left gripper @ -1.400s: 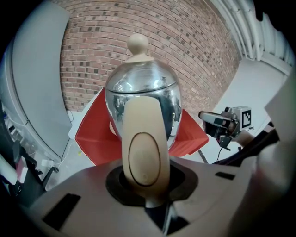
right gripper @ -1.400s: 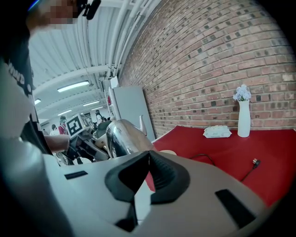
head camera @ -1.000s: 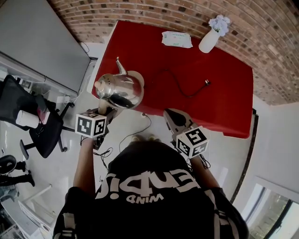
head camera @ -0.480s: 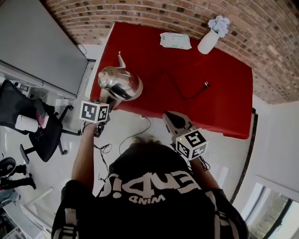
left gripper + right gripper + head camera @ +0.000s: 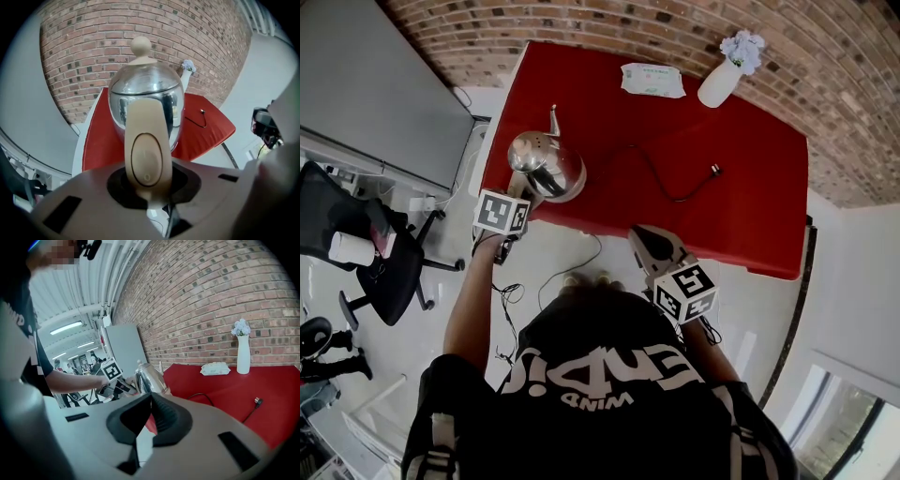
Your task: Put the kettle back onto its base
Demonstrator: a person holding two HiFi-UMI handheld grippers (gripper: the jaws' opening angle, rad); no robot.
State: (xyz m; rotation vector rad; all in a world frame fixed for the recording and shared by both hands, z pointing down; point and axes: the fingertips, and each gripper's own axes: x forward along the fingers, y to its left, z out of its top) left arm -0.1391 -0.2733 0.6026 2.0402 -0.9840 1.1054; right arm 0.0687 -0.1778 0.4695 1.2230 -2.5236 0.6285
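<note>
Nearest the camera, a person in a black printed shirt [image 5: 600, 394] stands on the pale floor [image 5: 572, 248], short of the near edge of a red tabletop [image 5: 741, 216]. The right gripper [image 5: 645, 242] hangs over the floor just before that edge, angled slightly down, its fingers [image 5: 165, 420] pressed together on nothing. The bare left forearm [image 5: 476, 291] reaches forward to the tabletop's near-left corner, where the left gripper [image 5: 521, 201] tips steeply down with its fingers clenched on the beige handle [image 5: 146, 157] of the steel kettle [image 5: 549, 167]. The kettle is upright, spout away from the person, close to both the near and left edges of the tabletop. Whatever lies under it is hidden, so whether it is seated on a base cannot be told. To its right the red surface lies open as far as a black cable [image 5: 661, 178], which curls to a plug [image 5: 713, 170] well apart from the kettle. Loose wires [image 5: 508, 300] trail on the floor below the corner, and an office chair [image 5: 366, 239] stands off to the left. Along the far edge sit a pack of wipes [image 5: 652, 81] and a white vase of flowers [image 5: 724, 77], backed by a brick wall [image 5: 609, 28]. A grey panel [image 5: 375, 84] fills the left.
</note>
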